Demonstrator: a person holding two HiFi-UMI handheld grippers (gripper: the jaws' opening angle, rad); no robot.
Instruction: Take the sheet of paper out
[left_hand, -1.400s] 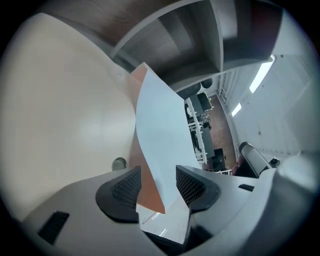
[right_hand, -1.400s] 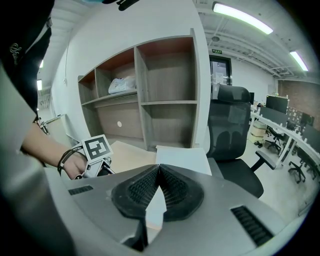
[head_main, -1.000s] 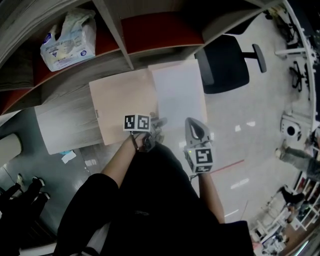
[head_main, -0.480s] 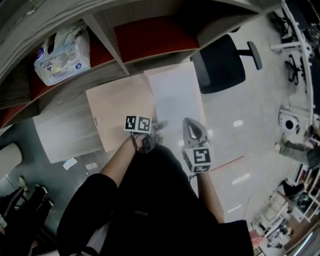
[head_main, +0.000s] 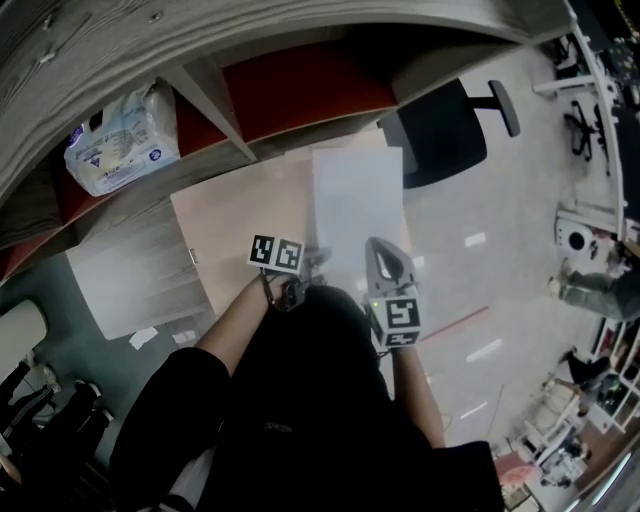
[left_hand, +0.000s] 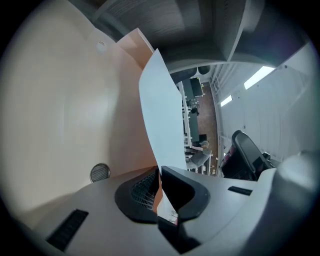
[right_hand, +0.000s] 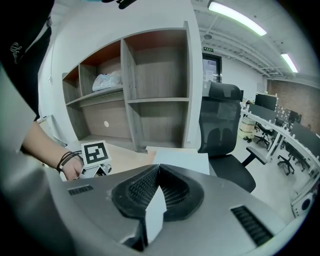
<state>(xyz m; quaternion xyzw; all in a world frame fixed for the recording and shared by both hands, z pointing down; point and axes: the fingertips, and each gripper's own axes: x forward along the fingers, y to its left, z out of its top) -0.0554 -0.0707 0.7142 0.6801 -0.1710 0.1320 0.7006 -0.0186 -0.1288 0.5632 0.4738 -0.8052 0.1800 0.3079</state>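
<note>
Sheet of paper (head_main: 357, 205) pinched by right tongs (right_hand: 158, 175); left tongs (left_hand: 160, 175) (just closed) clamp the folder (head_main: 240, 225)

Shelf unit (head_main: 215, 95): grey wood grain, red back panels; beyond the fingers of the left gripper (left_hand: 160, 172) and the right gripper (right_hand: 159, 170).
Upper-left compartment: white plastic pack (head_main: 120, 140), well beyond and left of the left fingers.
Ledge (head_main: 120, 285): beige folder (head_main: 235, 225) lies open, reaching the left fingers.
Floor (head_main: 470, 285): pale, glossy; black office chair (head_main: 445, 130) beyond and right of the right fingers.
</note>
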